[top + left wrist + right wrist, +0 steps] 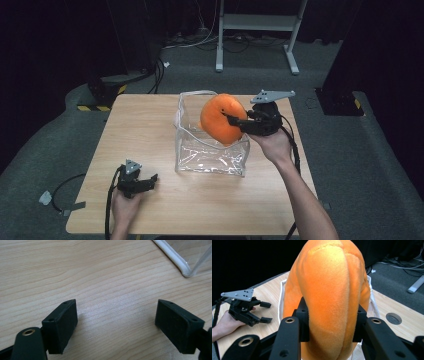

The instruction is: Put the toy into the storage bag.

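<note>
An orange plush pumpkin (219, 118) hangs over the open top of a clear plastic bag (210, 152) in the middle of the wooden table (150, 125). My right gripper (231, 120) is shut on the plush, coming in from the right. In the right gripper view the plush (329, 295) bulges between the two black pads (302, 320), which press into its sides. My left gripper (152, 179) rests low on the table near the front left, jaws wide apart. Bare wood shows between its pads (61, 325), and the bag's white-trimmed corner (183, 268) lies at the top right.
The bag has a white rim and handle (197, 93) at its far edge. A round cable hole (393, 318) is set in the table beyond the bag. Past the table lie grey carpet, cables and a white desk frame (255, 25).
</note>
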`<state>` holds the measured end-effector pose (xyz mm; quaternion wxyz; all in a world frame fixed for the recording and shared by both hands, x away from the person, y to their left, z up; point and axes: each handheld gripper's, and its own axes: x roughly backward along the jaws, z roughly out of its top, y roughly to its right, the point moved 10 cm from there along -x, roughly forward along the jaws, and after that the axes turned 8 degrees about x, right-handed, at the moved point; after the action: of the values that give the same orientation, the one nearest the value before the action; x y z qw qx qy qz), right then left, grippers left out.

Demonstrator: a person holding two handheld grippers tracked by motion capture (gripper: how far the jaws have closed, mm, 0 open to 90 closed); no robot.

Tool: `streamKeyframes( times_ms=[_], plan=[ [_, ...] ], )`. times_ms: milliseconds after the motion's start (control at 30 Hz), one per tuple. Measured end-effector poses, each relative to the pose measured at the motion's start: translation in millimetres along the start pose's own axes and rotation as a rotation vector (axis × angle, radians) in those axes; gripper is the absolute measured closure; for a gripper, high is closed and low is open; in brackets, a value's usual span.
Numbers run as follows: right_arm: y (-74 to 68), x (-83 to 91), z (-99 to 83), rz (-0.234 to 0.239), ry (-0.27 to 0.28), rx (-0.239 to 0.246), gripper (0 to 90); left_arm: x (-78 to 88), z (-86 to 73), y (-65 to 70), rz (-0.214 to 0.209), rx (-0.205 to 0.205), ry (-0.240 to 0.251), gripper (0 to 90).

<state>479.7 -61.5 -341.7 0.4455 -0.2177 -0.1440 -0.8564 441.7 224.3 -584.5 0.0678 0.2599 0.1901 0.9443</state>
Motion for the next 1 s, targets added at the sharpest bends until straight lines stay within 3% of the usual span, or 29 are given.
streamKeyframes(
  times_ms=[400, 1000],
  plan=[
    [-4.8, -13.4, -5.1, 0.013, -0.048, 0.018, 62.7, 0.0, 0.0, 0.1, 0.000, 0.001, 0.001, 18.2],
    [-1.4, -39.6, -32.0, 0.018, -0.168, 0.024, 62.1, 0.1, -0.2, -0.1, 0.000, -0.003, -0.002, 18.2]
  ],
)
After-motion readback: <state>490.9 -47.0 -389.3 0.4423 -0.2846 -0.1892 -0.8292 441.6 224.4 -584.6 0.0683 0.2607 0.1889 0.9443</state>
